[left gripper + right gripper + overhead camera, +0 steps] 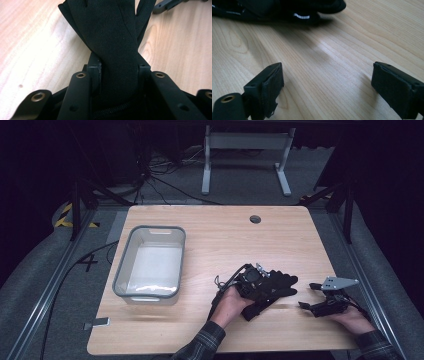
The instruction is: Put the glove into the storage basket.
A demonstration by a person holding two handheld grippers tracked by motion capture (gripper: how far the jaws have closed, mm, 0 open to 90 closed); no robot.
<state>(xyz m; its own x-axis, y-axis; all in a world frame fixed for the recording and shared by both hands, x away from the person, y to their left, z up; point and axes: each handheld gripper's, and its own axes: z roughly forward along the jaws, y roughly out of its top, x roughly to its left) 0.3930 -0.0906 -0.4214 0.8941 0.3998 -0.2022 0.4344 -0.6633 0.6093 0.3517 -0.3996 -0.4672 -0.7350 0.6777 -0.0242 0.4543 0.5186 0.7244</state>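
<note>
While the right hand-held gripper [306,295] rests spread, the left hand-held gripper [119,67] apparently pinches a black glove [112,32].

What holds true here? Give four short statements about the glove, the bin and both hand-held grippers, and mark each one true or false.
1. The left hand-held gripper is clamped on the black glove. True.
2. The glove lies inside the bin. False: it is on the table, right of the bin.
3. The right hand-held gripper stands open over bare wood. True.
4. The right hand-held gripper grips the glove too. False: nothing is between its jaws.
</note>
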